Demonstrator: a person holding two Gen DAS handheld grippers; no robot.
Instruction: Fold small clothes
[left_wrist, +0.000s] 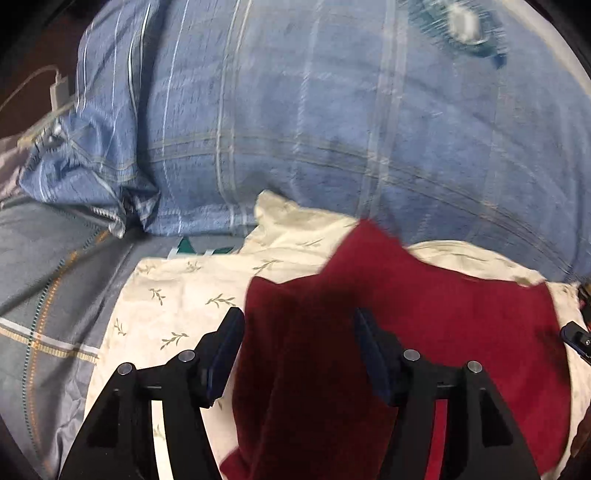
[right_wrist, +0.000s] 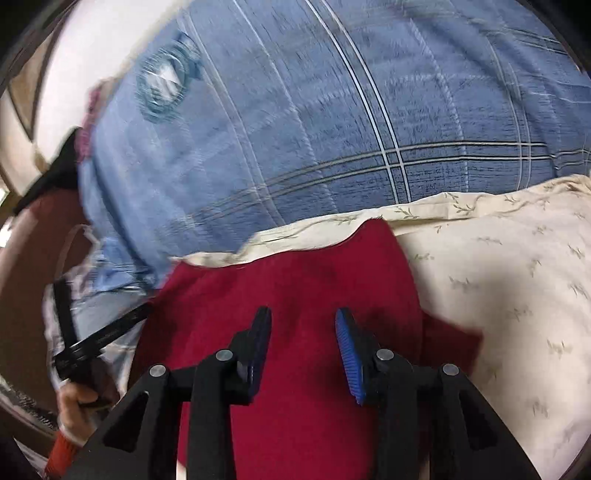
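A dark red small garment (left_wrist: 443, 314) lies spread on a cream leaf-print cloth (left_wrist: 177, 295) on a bed. My left gripper (left_wrist: 297, 326) stands open just above the garment's left part, and the fabric runs under both fingers without being pinched. In the right wrist view the same red garment (right_wrist: 295, 280) fills the lower middle on the cream cloth (right_wrist: 498, 277). My right gripper (right_wrist: 303, 328) hangs open over it with nothing between its blue pads. The left gripper's black body (right_wrist: 92, 343) and the hand (right_wrist: 74, 402) holding it show at the left edge.
A big blue plaid pillow or duvet (left_wrist: 295, 129) bulges right behind the cream cloth. Grey bedding (left_wrist: 44, 258) lies to the left. A white charger with its cable (left_wrist: 59, 88) sits at the far left. A tip of the right gripper (left_wrist: 576, 336) shows at the right edge.
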